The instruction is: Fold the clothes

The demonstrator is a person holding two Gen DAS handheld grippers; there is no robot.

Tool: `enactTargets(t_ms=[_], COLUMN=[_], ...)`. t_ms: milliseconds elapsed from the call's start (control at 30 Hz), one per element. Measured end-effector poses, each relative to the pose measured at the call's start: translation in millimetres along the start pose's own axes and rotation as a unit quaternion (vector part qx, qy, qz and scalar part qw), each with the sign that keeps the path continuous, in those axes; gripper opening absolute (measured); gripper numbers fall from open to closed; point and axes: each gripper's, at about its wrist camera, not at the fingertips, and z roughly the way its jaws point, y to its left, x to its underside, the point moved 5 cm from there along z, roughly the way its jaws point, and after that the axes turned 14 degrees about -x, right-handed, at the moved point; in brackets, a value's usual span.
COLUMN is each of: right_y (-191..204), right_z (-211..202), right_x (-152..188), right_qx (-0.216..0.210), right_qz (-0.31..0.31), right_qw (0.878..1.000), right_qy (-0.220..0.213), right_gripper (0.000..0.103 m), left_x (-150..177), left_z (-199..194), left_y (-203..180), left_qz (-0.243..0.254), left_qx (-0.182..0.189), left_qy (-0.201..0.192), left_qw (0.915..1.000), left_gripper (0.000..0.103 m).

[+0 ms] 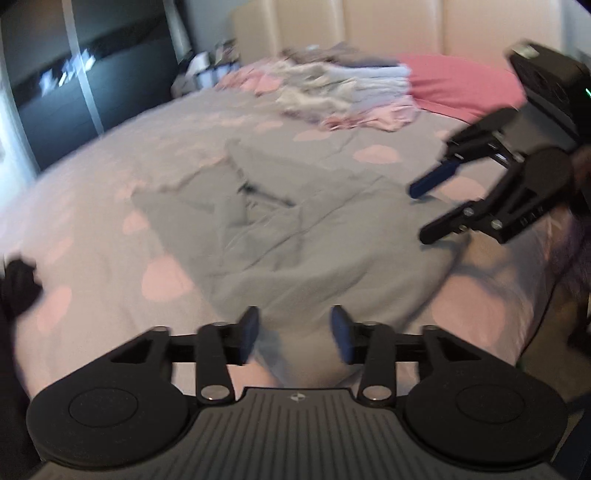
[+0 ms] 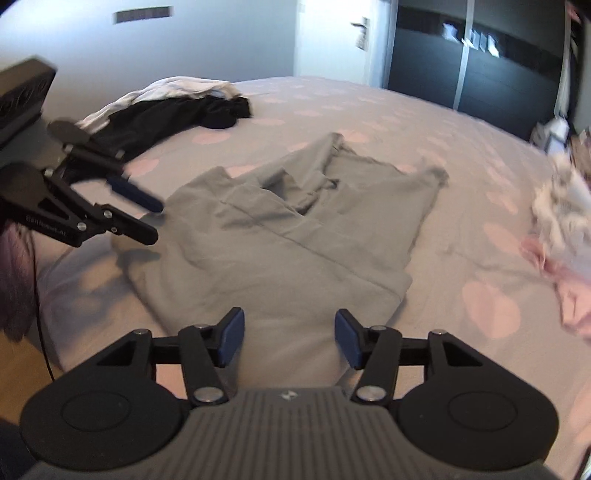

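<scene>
Item: grey garment [image 2: 295, 229], crumpled and partly folded over itself, lying on the bed [image 2: 424, 122] near its front edge. Sleeve or corner flaps spread toward the far side; a dark opening shows near the middle of the cloth.

Item: bed cover, pale lilac with pink round spots, under the garment on all sides.

Item: left tongs [image 1: 294, 334], black frame with blue pads [image 1: 248, 332]. Jaws spread; the near hem of the grey garment lies below the gap, with no cloth pinched. Seen from the right wrist view, they hang over the garment's left edge [image 2: 153, 218].

Item: right tongs [image 2: 290, 338], same build. Jaws spread above the garment's near edge, nothing pressed between the pads. In the left wrist view they hover over the garment's right side [image 1: 419, 214], apart from the cloth.

Item: stack of folded clothes [image 1: 347, 88], pale grey, white and pink, at the far side of the bed, just beside a pink pillow [image 1: 461, 88].

Item: black garment [image 2: 173, 114] with a white garment [image 2: 173, 86] behind it, heaped at the far left corner of the bed in the right wrist view, well apart from the grey one.

Item: dark wardrobe [image 2: 476, 62] beyond the bed; padded cream headboard [image 1: 388, 26].
</scene>
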Motion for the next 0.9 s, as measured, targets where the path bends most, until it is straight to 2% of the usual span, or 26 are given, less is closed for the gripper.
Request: enactTargets(t_ms=[67, 167, 267, 367, 467, 600, 700, 733, 800, 867, 900], right_y=[15.7, 36.6, 50.1, 56.1, 58.7, 53.6, 50.6, 50.4, 49.0, 48.0, 47.7], right_z=[-3.7, -4.0, 1.7, 8.6, 9.5, 12.1, 15.5, 18.3, 24.0, 26.1, 25.0], right_x=[-3.7, -3.2, 6.4, 22.3, 33.1, 41.3, 46.7, 48.2, 48.3, 47.2, 45.9], right_qx=[-0.009, -0.021, -0.029, -0.017, 0.007, 0.058, 0.076, 0.082, 0.097, 0.104, 0.103], right_qz=[-0.042, -0.096, -0.139, -0.190, -0.244, -0.306, -0.346, -0.358, -0.377, -0.387, -0.387], right_qw=[0.999, 0.994, 0.988, 0.977, 0.963, 0.941, 0.924, 0.919, 0.909, 0.904, 0.904], right_qy=[0.008, 0.036, 0.065, 0.099, 0.112, 0.136, 0.144, 0.145, 0.146, 0.148, 0.149], right_gripper=[0.063, 0.063, 0.063, 0.062, 0.062, 0.060, 0.054, 0.052, 0.043, 0.039, 0.038], left_x=[-0.3, 6.8, 17.3, 26.2, 34.5, 46.1, 50.2, 50.0, 48.8, 48.1, 47.9], left_z=[-11.0, -14.7, -10.9, -5.4, -0.6, 7.2, 15.7, 18.7, 24.1, 24.9, 24.6], left_y=[-16.1, -37.9, -51.8, -59.5, -63.9, -73.1, -77.9, -79.6, -82.5, -83.7, -84.1], left_qz=[0.067, 0.149, 0.196, 0.238, 0.289, 0.377, 0.413, 0.421, 0.434, 0.438, 0.439], left_qx=[-0.007, -0.016, -0.024, -0.045, -0.070, -0.118, -0.140, -0.145, -0.153, -0.148, -0.144], left_qy=[-0.027, -0.038, -0.033, -0.033, -0.044, -0.073, -0.088, -0.092, -0.098, -0.094, -0.091], left_qw=[0.9974, 0.9879, 0.9797, 0.9698, 0.9537, 0.9158, 0.8952, 0.8905, 0.8825, 0.8816, 0.8822], left_gripper=[0.052, 0.052, 0.052, 0.052, 0.052, 0.051, 0.051, 0.050, 0.045, 0.035, 0.026])
